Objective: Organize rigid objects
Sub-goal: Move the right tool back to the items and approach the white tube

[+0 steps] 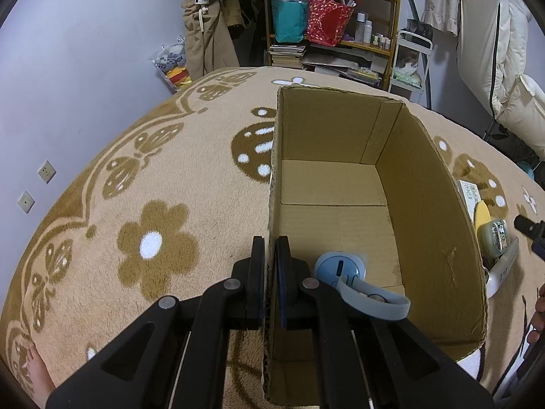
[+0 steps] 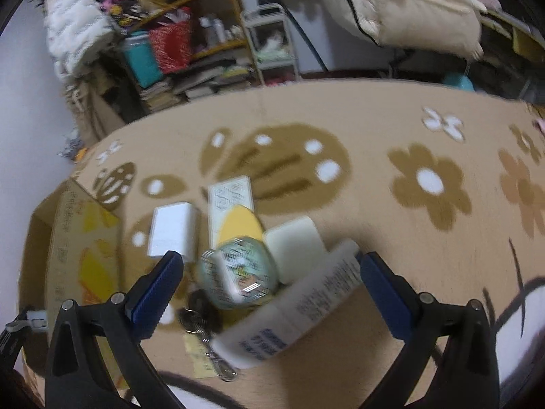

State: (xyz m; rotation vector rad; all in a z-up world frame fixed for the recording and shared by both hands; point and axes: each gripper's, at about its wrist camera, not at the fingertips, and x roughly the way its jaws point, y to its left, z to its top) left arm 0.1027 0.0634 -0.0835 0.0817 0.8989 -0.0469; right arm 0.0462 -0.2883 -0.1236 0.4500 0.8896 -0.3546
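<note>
Rigid objects lie in a heap (image 2: 259,266) on the rug (image 2: 391,255), just right of the cardboard box (image 1: 425,204). Our left gripper (image 1: 269,255) is clamped on the box's left wall; right gripper (image 2: 272,272) hangs wide over the heap w/ nothing held. Next: pick one item, prob. the round tin (image 2: 238,272). Blur hides labels; keys half covered.

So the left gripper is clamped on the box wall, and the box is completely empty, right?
Not quite. The left gripper is clamped on the box wall, but the box is not empty: the left wrist view shows a blue device with a grey strap lying on its floor.
</note>
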